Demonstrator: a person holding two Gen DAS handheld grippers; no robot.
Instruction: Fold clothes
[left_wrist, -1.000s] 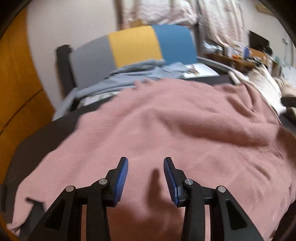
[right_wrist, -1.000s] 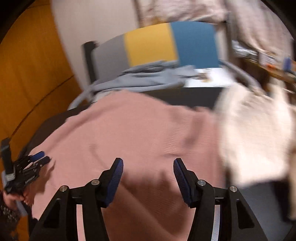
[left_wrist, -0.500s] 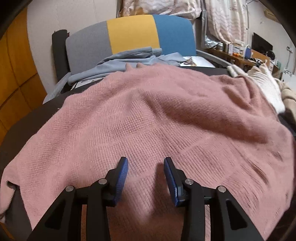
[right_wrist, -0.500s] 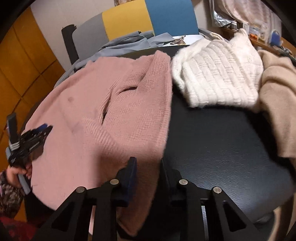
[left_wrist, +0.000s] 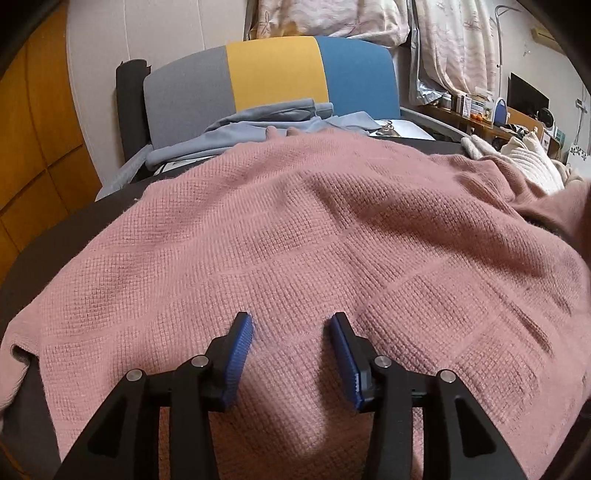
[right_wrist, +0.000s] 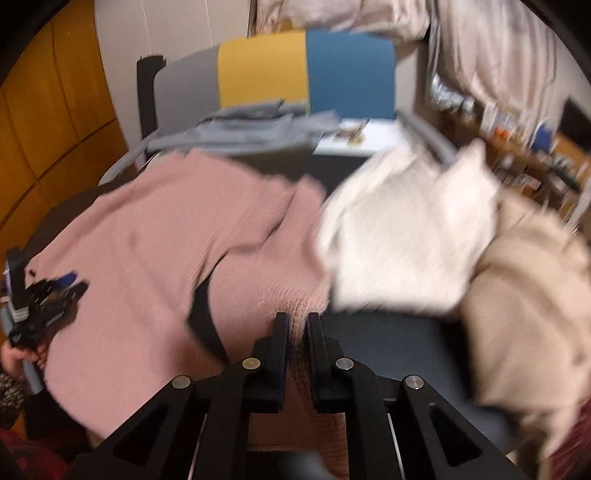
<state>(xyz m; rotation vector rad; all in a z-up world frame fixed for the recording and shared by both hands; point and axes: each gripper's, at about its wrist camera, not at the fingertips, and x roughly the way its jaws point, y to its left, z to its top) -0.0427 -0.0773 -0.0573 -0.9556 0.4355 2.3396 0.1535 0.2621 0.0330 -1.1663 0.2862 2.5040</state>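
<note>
Pinching a ridge of the pink sweater (right_wrist: 155, 258) between its fingers, my right gripper (right_wrist: 294, 325) sits at 6 o'clock in its own view, pressed together on the knit. My left gripper (left_wrist: 291, 328) hangs with its blue pads (left_wrist: 240, 354) spread apart, low over the same sweater, nothing between them; I cannot tell whether they touch the cloth. The sweater is a waffle-textured pink knit, spread wide across the dark table (right_wrist: 388, 332), lightly wrinkled, with one edge curling at 9 o'clock in the left view. In the right view its right-hand part is drawn toward my fingers, leaving a dark gap in the fabric at 7 o'clock. Bare tabletop lies open at 4 o'clock there. Just beside the pink edge, at 2 o'clock, sits a white knit (right_wrist: 406, 236), touching a beige garment (right_wrist: 528, 295) at 3 o'clock. Farther off, at 12 o'clock, a grey garment (left_wrist: 258, 125) lies before a grey, yellow and blue chair back (left_wrist: 273, 74).
</note>
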